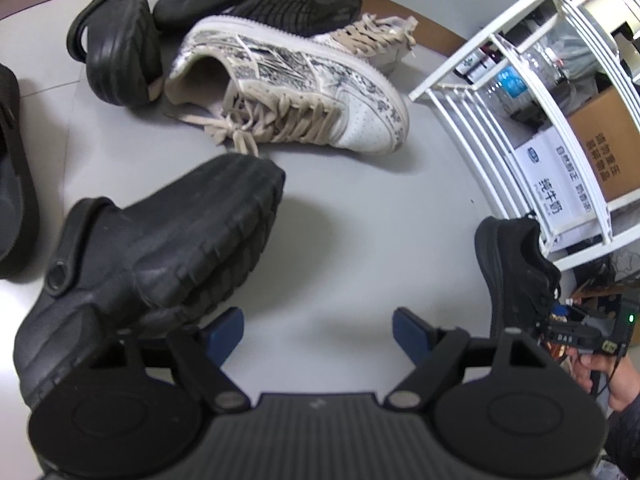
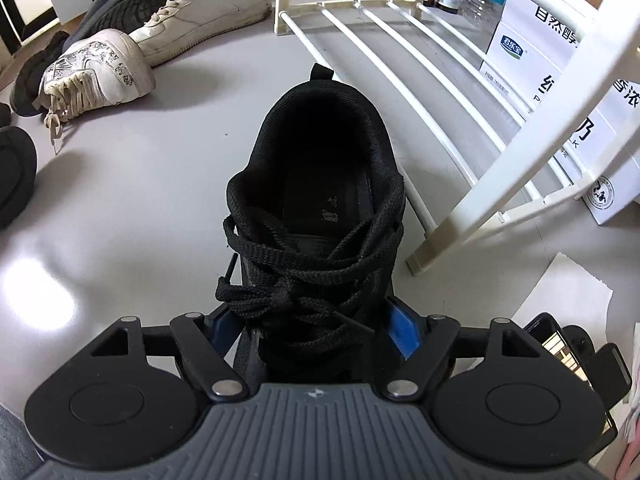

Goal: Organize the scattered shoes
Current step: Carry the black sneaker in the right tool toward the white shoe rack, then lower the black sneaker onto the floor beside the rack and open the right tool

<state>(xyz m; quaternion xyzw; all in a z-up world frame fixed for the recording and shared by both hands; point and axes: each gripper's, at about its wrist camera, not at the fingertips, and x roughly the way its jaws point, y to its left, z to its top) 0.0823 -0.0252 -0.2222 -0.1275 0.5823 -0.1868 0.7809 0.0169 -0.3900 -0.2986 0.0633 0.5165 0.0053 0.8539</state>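
Pale grey floor [image 2: 120, 200] all round. The right gripper [image 2: 316, 332] is clamped on a black laced sneaker [image 2: 320, 184], heel pointing away toward the white rack [image 2: 400, 52] just ahead-right. The left gripper [image 1: 318, 330] gapes wide, holding nothing; a black clog [image 1: 160, 256] lies just ahead-left, a patterned white sneaker [image 1: 288, 92] farther ahead.

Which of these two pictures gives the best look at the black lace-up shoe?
The right wrist view: the black lace-up shoe fills the middle, showing its laces and inside, gripped between the right tongs. The left wrist view shows it only small, side-on at the right edge by the white rack.
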